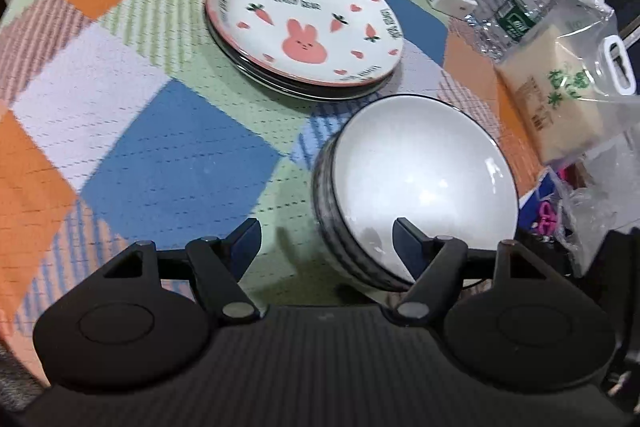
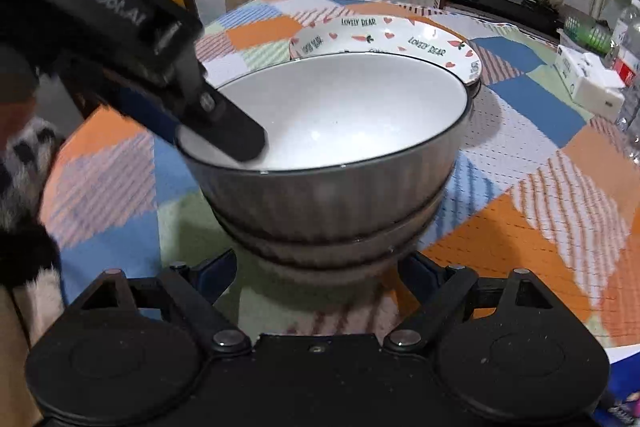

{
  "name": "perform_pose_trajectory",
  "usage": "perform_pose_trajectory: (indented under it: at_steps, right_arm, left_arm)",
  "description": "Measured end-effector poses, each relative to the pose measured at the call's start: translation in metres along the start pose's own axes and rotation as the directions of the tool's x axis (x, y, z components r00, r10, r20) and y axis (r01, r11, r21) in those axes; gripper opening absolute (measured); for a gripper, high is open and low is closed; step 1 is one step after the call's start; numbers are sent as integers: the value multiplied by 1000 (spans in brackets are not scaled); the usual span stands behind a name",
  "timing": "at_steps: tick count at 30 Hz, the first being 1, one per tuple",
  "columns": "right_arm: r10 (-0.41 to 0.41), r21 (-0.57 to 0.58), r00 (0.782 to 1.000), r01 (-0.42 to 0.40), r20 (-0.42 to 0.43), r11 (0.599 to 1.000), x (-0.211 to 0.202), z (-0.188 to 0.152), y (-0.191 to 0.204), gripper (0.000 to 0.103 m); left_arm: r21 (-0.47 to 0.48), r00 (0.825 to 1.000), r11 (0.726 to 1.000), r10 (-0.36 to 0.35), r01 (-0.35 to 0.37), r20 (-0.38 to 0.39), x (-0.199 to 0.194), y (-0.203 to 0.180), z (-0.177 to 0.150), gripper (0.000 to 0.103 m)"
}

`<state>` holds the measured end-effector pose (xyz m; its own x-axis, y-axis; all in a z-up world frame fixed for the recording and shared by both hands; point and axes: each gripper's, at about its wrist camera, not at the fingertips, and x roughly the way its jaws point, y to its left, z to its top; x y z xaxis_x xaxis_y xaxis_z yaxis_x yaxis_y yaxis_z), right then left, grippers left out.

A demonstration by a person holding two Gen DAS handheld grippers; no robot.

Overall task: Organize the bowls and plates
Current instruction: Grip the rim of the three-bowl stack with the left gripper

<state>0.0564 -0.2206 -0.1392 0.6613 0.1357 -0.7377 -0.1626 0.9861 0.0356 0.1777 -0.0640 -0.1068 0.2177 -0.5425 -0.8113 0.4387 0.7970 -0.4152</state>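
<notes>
The left black two-finger gripper [image 1: 326, 241] straddles the near rim of the top grey ribbed ceramic bowl with a white inside [image 1: 416, 183], one finger [image 2: 236, 135] inside the bowl and the other outside its wall; the jaws stand apart and no pad visibly presses the rim, so it is not gripping. The right black two-finger gripper [image 2: 316, 273] points downward at the foot of the same stack of bowls [image 2: 332, 227], jaws wide and empty, one finger on each side of the lowest bowl. The stack sits on a patchwork tablecloth of orange, blue and green squares [image 1: 168, 155], just beside a pile of plates topped by a white plate printed with a pink rabbit and carrots [image 1: 304, 23]. To do this well, close squarely on the rim before lifting, keep the bowl level, and steady the lower bowls so they do not tip.
</notes>
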Motion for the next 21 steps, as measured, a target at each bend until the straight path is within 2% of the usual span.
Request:
perform_pose_trajectory:
  at_steps: [5, 6, 7, 12, 21]
  right_arm:
    - [-2, 14, 999, 1, 47, 1000, 9, -7, 0, 91]
    - [-5, 9, 998, 4, 59, 1000, 11, -8, 1, 92]
    - [-12, 2, 997, 12, 71, 1000, 12, -8, 2, 92]
    - [-12, -13, 995, 14, 102, 1000, 14, -12, 1, 94]
    - [-33, -25, 990, 37, 138, 999, 11, -21, 10, 91]
  left_arm:
    - [-2, 1000, 1000, -13, 13, 9, 14, -2, -2, 65]
    - [-1, 1000, 1000, -20, 20, -11, 18, -3, -2, 55]
    - [-7, 999, 999, -42, 42, -32, 21, -2, -2, 49]
    - [-58, 997, 997, -60, 57, -44, 25, 1, 0, 47]
    - [-63, 998, 997, -40, 38, -40, 21, -2, -3, 47]
